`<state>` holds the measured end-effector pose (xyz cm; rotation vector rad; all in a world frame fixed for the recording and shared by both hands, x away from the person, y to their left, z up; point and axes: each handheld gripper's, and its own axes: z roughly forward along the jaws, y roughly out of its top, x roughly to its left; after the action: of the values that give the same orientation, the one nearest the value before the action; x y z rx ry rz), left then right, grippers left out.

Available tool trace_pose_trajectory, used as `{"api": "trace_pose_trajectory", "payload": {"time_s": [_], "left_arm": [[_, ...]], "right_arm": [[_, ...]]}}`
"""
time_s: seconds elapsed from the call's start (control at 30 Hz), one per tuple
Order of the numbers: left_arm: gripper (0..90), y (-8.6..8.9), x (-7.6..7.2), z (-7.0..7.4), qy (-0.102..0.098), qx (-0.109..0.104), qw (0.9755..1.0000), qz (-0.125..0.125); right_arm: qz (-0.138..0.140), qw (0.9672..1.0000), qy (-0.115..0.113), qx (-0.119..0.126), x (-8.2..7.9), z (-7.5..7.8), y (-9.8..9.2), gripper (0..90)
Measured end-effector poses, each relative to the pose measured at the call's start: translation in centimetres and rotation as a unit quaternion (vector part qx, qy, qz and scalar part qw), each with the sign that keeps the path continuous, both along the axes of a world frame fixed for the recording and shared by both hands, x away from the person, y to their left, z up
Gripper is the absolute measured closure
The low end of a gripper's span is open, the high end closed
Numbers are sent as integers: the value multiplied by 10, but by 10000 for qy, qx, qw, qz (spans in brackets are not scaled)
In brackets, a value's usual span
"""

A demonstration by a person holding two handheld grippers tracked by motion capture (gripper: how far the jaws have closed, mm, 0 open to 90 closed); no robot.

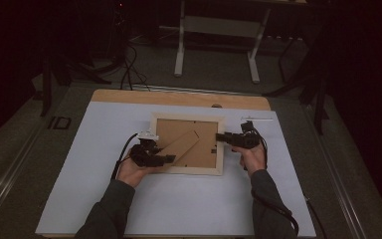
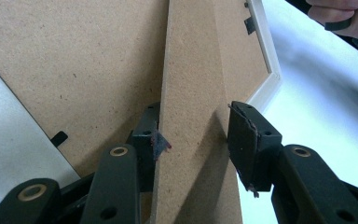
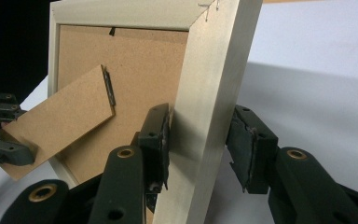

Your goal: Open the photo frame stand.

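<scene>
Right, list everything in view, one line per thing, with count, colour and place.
Picture frame: one, pale wood, lying back-up at the middle of the white sheet.
Backing board: one, brown, set inside the frame.
Easel stand: one, brown, hinged to the backing board and swung out toward the left tongs.
White sheet: one, covering the table.
Table: one, light wood, its far edge bare.
Stand legs: two, white, on the floor beyond the table.
Left tongs: black, closed on the easel stand.
Right tongs: black, closed on the frame's right rail.
</scene>
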<state>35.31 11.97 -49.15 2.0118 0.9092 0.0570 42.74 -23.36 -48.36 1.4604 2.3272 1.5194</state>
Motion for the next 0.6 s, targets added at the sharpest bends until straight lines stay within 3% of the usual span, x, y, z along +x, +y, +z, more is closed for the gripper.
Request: {"api": "trace_pose_trajectory", "payload": {"time_s": [0.6], "left_arm": [[625,-2,0,2,-150,116,9998,-23]], "right_arm": [[15,9997,-233,-45,-5,13,-2,612]]}}
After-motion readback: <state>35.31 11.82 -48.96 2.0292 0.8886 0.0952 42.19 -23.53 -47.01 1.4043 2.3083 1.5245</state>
